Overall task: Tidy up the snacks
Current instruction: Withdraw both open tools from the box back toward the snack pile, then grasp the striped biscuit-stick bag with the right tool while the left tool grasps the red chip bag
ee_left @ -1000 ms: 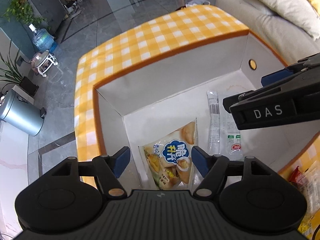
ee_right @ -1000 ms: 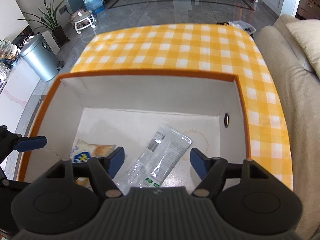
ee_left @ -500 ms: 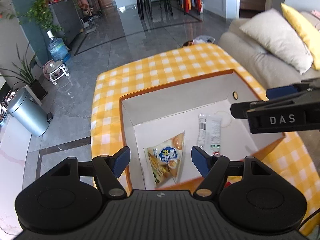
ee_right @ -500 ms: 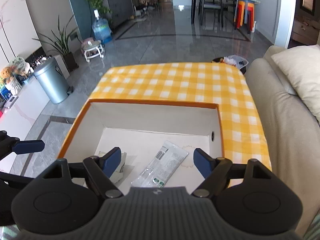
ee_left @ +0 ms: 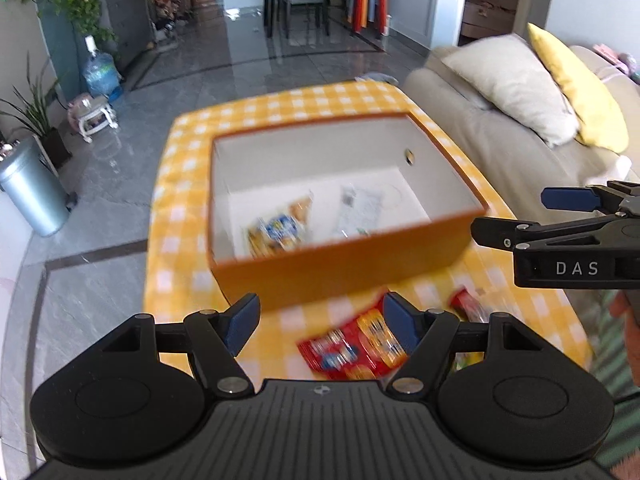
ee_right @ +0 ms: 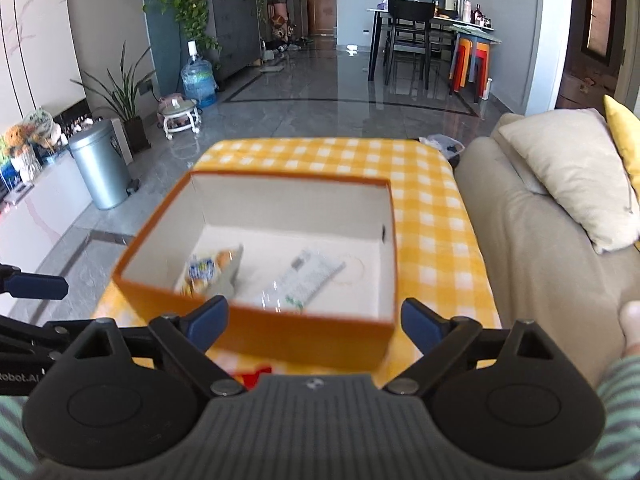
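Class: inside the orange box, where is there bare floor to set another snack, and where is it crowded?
Bare floor lies along the far wall of the orange box and in its right corner, beyond the clear white packet. The near-left corner is crowded by the yellow chip bag. The gap between both packets is narrow.

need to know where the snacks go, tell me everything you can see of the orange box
The orange box is an open, lidless rectangular carton, orange outside and white inside, likely cardboard. It sits flat on the yellow checked tablecloth. One side wall has a small round hole. Two packets lie on its floor: a yellow and blue snack bag and a clear white packet. Neither hand-held gripper touches it.
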The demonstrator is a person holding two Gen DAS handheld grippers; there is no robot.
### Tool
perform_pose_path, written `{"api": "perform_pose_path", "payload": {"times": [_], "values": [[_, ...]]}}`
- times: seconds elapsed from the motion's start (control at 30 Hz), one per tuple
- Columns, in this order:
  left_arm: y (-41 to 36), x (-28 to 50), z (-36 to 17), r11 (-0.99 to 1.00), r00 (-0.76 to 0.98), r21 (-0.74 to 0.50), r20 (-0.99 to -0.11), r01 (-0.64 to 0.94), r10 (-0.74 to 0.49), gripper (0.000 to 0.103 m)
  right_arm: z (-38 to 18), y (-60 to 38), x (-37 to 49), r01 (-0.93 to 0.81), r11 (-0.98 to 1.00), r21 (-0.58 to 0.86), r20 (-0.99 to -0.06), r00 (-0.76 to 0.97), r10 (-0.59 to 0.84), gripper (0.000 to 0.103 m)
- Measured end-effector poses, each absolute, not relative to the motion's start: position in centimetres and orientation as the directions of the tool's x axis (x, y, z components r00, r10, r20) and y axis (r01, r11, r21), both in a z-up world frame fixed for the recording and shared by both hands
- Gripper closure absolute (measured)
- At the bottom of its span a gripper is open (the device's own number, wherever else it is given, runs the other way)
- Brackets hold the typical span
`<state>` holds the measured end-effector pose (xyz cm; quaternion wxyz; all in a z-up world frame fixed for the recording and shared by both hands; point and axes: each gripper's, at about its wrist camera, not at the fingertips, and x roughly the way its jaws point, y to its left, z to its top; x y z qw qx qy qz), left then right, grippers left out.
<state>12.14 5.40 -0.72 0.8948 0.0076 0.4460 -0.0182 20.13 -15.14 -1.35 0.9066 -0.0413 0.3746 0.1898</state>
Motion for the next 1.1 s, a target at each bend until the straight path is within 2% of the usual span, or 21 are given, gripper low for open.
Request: {"api": "perform_pose_path", "payload": {"times": [0.43, 0.57, 0.83, 0.97, 1.1], "values": [[5.1, 8.7, -5.1, 0.995, 0.51, -0.092, -0.854, 0.043, -0.101, 0.02, -6.8, -18.7, 14.2, -0.316, 0.947, 0.067, -0.773, 0.583, 0.249, 0.014], [4.7, 8.2, -5.8, 0.994, 0.49, -0.11, -0.865, 0.028, -0.109, 0.02, -8.3, -19.0, 13.4, -0.336, 0.936, 0.107, -0.814, 0.511, 0.277, 0.021], [3.6, 8.3, -7.9, 0.991, 0.436, -0.124, -0.89, 0.053, -0.134, 0.021, -10.5, -18.8, 13.9, -0.337, 0.931, 0.138, -0.864, 0.418, 0.28, 0.021], [3.4, 9.0, -8.4, 0.991, 0.422, -0.127, -0.897, 0.043, -0.133, 0.021, -11.5, -18.8, 14.4, -0.319, 0.936, 0.149, -0.883, 0.382, 0.271, 0.031], [4.2, 9.9, -8.7, 0.994, 0.406, -0.107, -0.909, -0.009, -0.094, 0.023, -11.8, -18.0, 14.7, -0.354, 0.918, 0.18, -0.878, 0.362, 0.312, 0.032]]}}
